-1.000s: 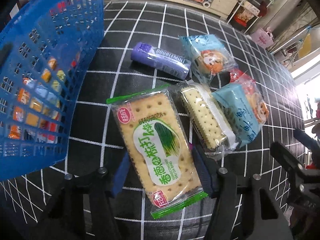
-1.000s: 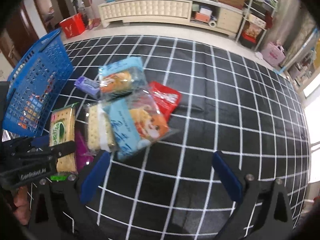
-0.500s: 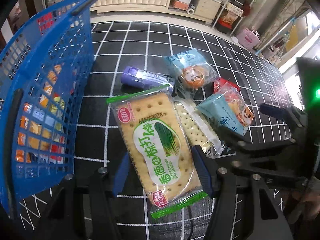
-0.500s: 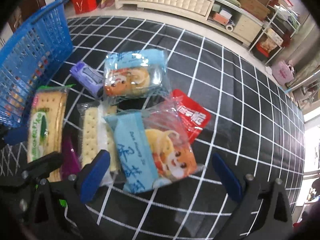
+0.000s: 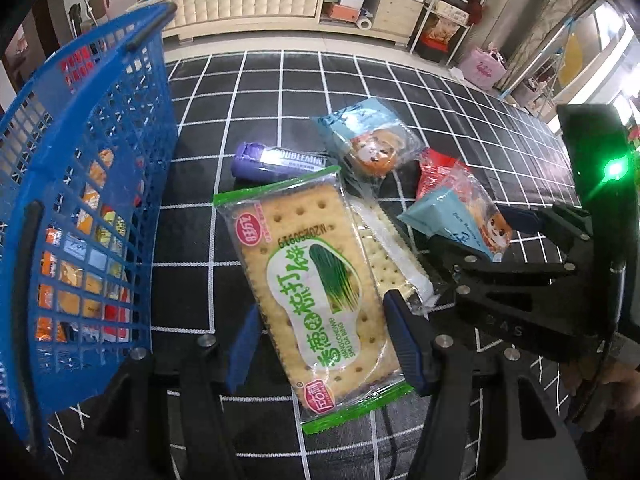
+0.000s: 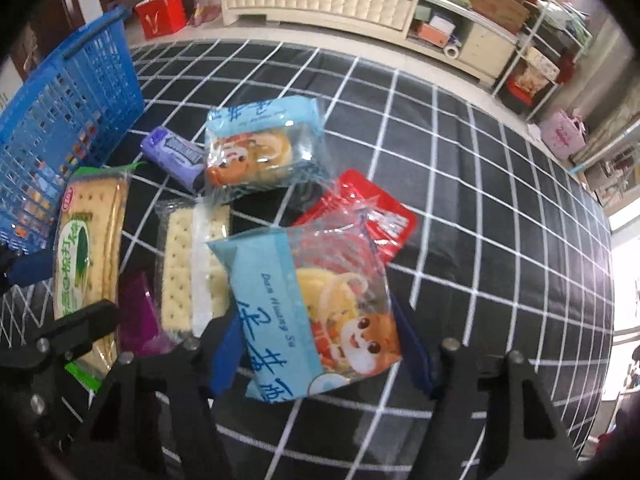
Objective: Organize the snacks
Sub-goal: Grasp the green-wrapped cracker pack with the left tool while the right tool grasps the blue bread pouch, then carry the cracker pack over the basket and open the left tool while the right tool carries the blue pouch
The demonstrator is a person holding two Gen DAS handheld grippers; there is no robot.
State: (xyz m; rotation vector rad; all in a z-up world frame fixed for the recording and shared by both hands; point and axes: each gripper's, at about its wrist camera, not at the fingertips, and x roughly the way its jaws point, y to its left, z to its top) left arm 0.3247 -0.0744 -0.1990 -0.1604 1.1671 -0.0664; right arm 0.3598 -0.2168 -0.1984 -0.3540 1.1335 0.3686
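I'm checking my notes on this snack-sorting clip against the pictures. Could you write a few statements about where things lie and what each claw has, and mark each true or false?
1. The left claw has the green-edged cracker pack between its fingers. True.
2. The blue basket holds nothing. False: coloured packets show through its mesh.
3. The right claw is around the light blue pastry pack with the cartoon animal. True; its jaws have just been closing.
4. The purple Doublemint pack is inside the basket. False: it lies on the black grid cloth, beside the basket.
5. The red packet lies on top of the light blue pack. False: it is partly under it.
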